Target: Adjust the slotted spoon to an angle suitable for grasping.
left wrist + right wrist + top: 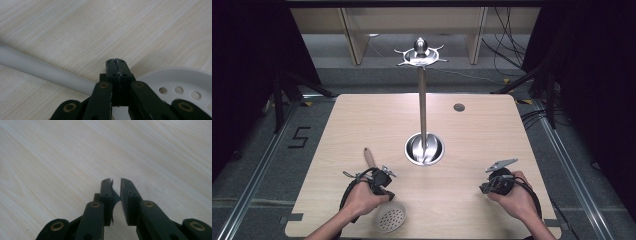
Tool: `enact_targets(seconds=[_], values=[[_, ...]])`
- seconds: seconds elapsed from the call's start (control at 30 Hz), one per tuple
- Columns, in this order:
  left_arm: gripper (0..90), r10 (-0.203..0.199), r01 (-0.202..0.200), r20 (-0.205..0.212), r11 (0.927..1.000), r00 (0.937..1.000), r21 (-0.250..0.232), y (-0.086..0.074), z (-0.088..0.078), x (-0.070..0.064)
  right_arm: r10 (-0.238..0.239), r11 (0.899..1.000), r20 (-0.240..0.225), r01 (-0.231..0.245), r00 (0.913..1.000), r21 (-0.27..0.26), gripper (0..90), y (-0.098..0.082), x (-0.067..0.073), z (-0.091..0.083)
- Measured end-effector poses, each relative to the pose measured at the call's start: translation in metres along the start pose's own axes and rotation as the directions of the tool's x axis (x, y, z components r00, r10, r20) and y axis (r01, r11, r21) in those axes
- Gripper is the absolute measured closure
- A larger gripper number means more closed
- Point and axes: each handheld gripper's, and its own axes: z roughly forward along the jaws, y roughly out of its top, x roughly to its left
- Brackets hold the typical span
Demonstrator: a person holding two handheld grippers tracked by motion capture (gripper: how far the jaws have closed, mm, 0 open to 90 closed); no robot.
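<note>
The left gripper has its jaws pressed together over the grey handle of a perforated skimmer, at the table's near left edge. Well to the right, the right gripper hovers slightly parted, holding nothing, above bare wood.

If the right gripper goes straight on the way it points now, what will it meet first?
Probably only the bare table. The right gripper, jaws a little apart with nothing between them, points low over the wood, and nothing stands ahead of it as far as its own view shows. Depth is hard to judge.
</note>
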Motion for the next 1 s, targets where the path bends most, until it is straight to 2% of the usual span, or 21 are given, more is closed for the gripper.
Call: enact_targets(seconds=[0.07, 0.1, 0.17, 0.27, 0.3, 0.33, 0.43, 0.47, 0.57, 0.6, 0.63, 0.67, 0.7, 0.77, 0.8, 0.83, 0.87, 0.9, 0.93, 0.97, 1.0], values=[[89.4, -0.002, 0.002, 0.010, 1.0000, 0.9999, 0.008, -0.002, -0.001, 0.001, 0.002, 1.000, -0.003, -0.002, 1.0000, 0.002, 80.4, 0.000, 0.000, 0.000], [89.4, 0.010, -0.010, 0.006, 0.9999, 0.9999, 0.013, -0.002, -0.002, 0.002, 0.001, 1.000, -0.001, -0.001, 1.0000, 0.003, 80.3, 0.000, 0.000, 0.000], [89.4, -0.009, 0.008, 0.015, 0.9998, 0.9999, 0.016, -0.004, -0.003, 0.003, -0.002, 1.000, 0.000, 0.002, 1.0000, 0.002, 80.2, 0.000, 0.000, 0.000], [89.4, -0.015, 0.015, 0.017, 0.9997, 0.9997, 0.019, -0.008, -0.008, 0.007, -0.007, 1.000, 0.001, 0.007, 1.0000, -0.001, 80.0, 0.000, 0.000, 0.000], [89.3, -0.005, 0.005, 0.015, 0.9997, 0.9999, 0.023, -0.011, -0.011, 0.011, -0.012, 1.000, 0.000, 0.012, 0.9999, -0.002, 79.7, -0.001, -0.001, 0.000], [89.4, -0.019, 0.018, 0.018, 0.9995, 0.9997, 0.025, -0.013, -0.012, 0.012, -0.012, 1.000, 0.000, 0.012, 0.9999, -0.002, 79.7, 0.000, -0.001, 0.000], [89.3, -0.011, 0.010, 0.018, 0.9996, 0.9998, 0.027, -0.016, -0.014, 0.017, -0.010, 1.000, 0.000, 0.010, 0.9999, 0.000, 79.4, 0.000, 0.000, 0.001], [89.3, -0.025, 0.025, 0.018, 0.9992, 0.9995, 0.031, -0.017, -0.015, 0.018, -0.002, 1.000, -0.001, 0.002, 1.0000, 0.004, 79.2, 0.000, 0.001, 0.000], [87.2, -0.031, 0.031, 0.000, 0.9995, 0.9995, -0.005, -0.018, -0.023, 0.025, -0.004, 1.000, 0.001, 0.004, 1.0000, 0.001, 78.7, 0.000, 0.001, 0.000], [87.2, -0.048, 0.047, -0.010, 0.9987, 0.9988, -0.016, -0.018, -0.027, 0.027, -0.004, 1.000, 0.001, 0.004, 1.0000, 0.001, 78.7, 0.000, 0.001, 0.000], [80.9, -0.085, 0.084, -0.026, 0.9951, 0.9960, -0.052, -0.015, -0.035, 0.037, -0.003, 1.000, 0.001, 0.003, 1.0000, -0.002, 78.0, 0.000, 0.001, 0.000], [78.3, -0.085, 0.084, -0.026, 0.9951, 0.9960, -0.052, -0.015, -0.035, 0.037, -0.003, 1.000, 0.001, 0.003, 1.0000, -0.002, 78.0, 0.000, 0.001, 0.000], [78.3, -0.133, 0.129, -0.045, 0.9877, 0.9900, -0.088, -0.014, -0.038, 0.041, -0.012, 1.000, 0.004, 0.012, 0.9999, -0.006, 77.7, 0.000, 0.000, 0.000], [69.8, -0.218, 0.207, -0.079, 0.9692, 0.9727, -0.134, -0.011, -0.045, 0.054, 0.001, 1.000, 0.004, -0.001, 1.0000, -0.009, 76.4, 0.000, 0.001, 0.000], [65.7, -0.282, 0.268, -0.080, 0.9516, 0.9562, -0.151, -0.010, -0.046, 0.059, 0.003, 1.000, 0.003, -0.003, 1.0000, -0.011, 76.0, 0.000, 0.000, 0.000], [61.6, -0.349, 0.331, -0.088, 0.9276, 0.9328, -0.173, -0.009, -0.046, 0.063, 0.005, 1.000, 0.003, -0.005, 1.0000, -0.012, 75.5, 0.000, 0.000, -0.001], [55.6, -0.407, 0.384, -0.105, 0.9044, 0.9076, -0.187, -0.006, -0.046, 0.073, 0.005, 1.000, 0.005, -0.005, 1.0000, -0.026, 74.7, -0.001, 0.000, 0.000], [53.8, -0.407, 0.384, -0.105, 0.9044, 0.9076, -0.187, -0.006, -0.046, 0.073, 0.002, 1.000, 0.004, -0.001, 1.0000, -0.027, 74.5, 0.000, -0.001, 0.000], [51.9, -0.432, 0.409, -0.127, 0.8961, 0.8929, -0.171, -0.003, -0.043, 0.081, 0.010, 1.000, 0.000, -0.010, 1.0000, -0.025, 74.1, 0.000, 0.000, 0.000], [50.0, -0.432, 0.409, -0.127, 0.8961, 0.8929, -0.171, -0.003, -0.043, 0.081, 0.010, 1.000, 0.000, -0.010, 1.0000, -0.025, 74.1, 0.000, 0.000, 0.000], [50.0, -0.428, 0.410, -0.123, 0.9002, 0.8954, -0.148, -0.002, -0.041, 0.085, 0.009, 1.000, 0.001, -0.009, 1.0000, -0.026, 73.8, 0.000, 0.000, 0.000]])
